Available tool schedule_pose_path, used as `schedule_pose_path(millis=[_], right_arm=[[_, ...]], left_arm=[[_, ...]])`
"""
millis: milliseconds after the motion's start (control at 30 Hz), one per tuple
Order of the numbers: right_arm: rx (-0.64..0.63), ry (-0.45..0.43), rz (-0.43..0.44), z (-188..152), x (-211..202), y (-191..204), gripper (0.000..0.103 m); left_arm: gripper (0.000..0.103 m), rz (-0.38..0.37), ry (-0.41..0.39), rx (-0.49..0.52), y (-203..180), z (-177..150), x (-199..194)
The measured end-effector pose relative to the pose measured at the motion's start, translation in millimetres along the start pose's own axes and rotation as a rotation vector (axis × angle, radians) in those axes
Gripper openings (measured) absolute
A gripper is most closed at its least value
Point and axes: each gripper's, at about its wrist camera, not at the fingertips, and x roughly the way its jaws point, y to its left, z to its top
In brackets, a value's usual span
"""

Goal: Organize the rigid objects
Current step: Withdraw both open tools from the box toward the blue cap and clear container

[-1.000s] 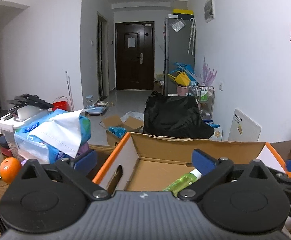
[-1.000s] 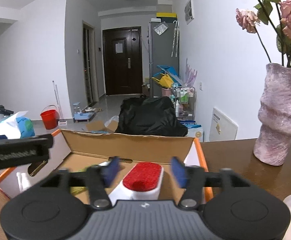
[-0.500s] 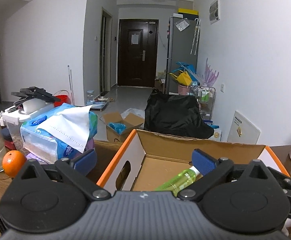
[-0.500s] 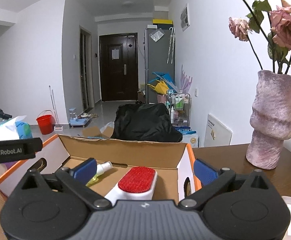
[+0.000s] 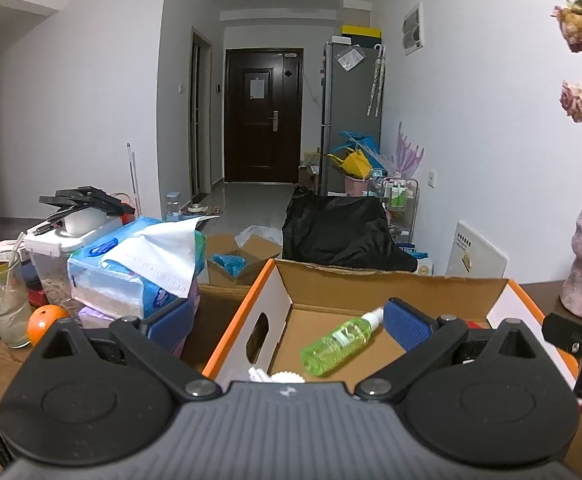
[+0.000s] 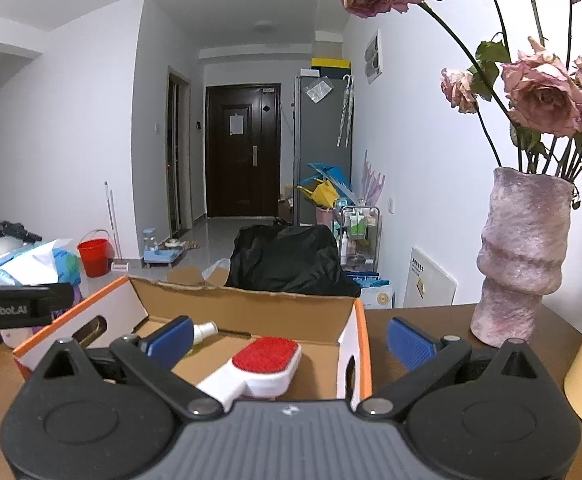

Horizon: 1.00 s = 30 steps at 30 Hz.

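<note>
Jaws wide apart on both: right gripper [image 6: 289, 338] just finished opening, nothing pinched, left gripper [image 5: 289, 320] likewise spread and empty. Already packed in the box [image 6: 247, 308]: brush [image 6: 265, 356] lying loose on the cardboard floor below the right jaws, spray bottle [image 5: 341, 340] on its side toward the left wall. Probably well along, with two rigid items stowed. Possibly left on the tabotop: orange [image 5: 45, 322] beside the glass [image 5: 1, 304]; which others belong, cannot tell.
</note>
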Motion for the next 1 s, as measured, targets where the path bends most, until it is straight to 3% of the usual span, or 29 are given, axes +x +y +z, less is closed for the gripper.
schedule_pose_path(millis=[1000], right_arm=[[-0.037,0.081,-0.053,-41.6,-71.0,-37.2,0.103]], left_arm=[[0.103,-0.022,0.076,0.06,17.9,-48.0,-66.2]])
